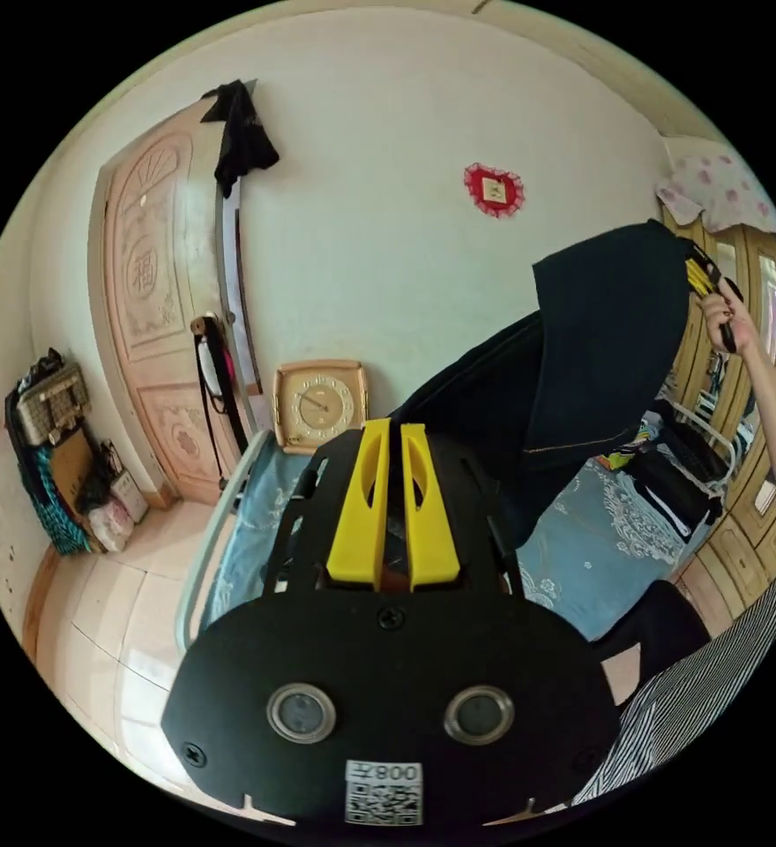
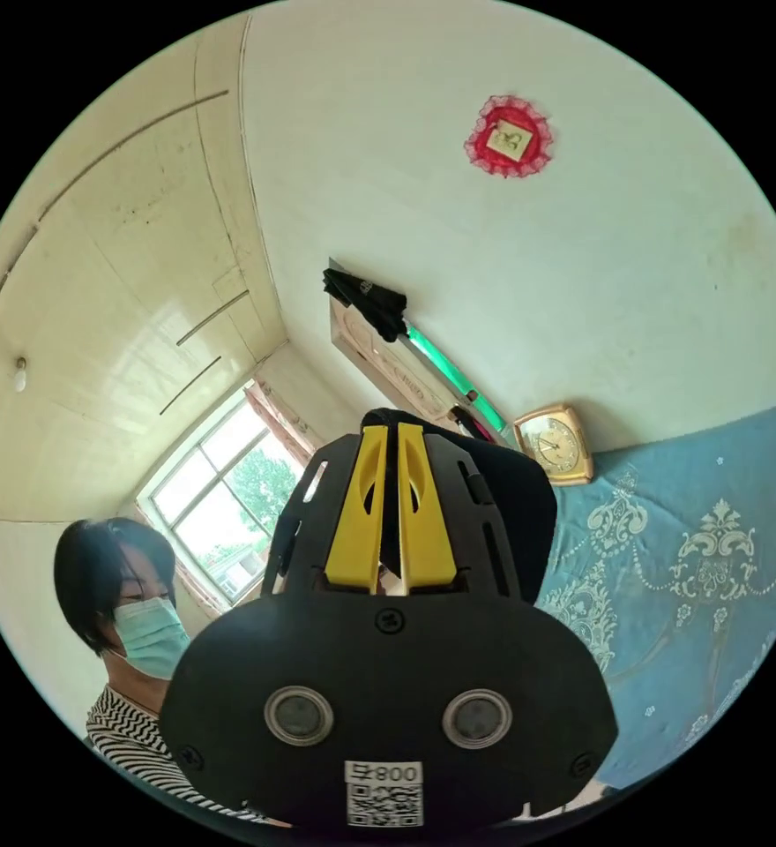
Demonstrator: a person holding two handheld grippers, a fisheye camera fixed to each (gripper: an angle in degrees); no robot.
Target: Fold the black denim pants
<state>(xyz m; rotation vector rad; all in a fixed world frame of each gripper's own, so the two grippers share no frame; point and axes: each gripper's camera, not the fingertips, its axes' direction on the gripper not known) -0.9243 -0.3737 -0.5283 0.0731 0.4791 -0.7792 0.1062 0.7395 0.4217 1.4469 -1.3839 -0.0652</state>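
Observation:
The black denim pants [image 1: 600,353] hang in the air above the bed, stretched between my two grippers. My left gripper [image 1: 395,432] has its yellow jaws shut on one end of the dark cloth, low in the left gripper view. The other end rises to the upper right, where the right gripper [image 1: 698,275] pinches it in a person's hand. In the right gripper view the right gripper [image 2: 386,432] is shut on a fold of the pants [image 2: 511,503], which bulges out behind and to the right of the jaws.
Under the pants lies a bed with a blue patterned sheet [image 1: 582,547] [image 2: 697,565]. A square clock [image 1: 320,406] leans on the wall at its head. A wooden door [image 1: 154,309] and piled bags [image 1: 53,441] stand left. A person in a striped shirt [image 2: 123,732] is close by.

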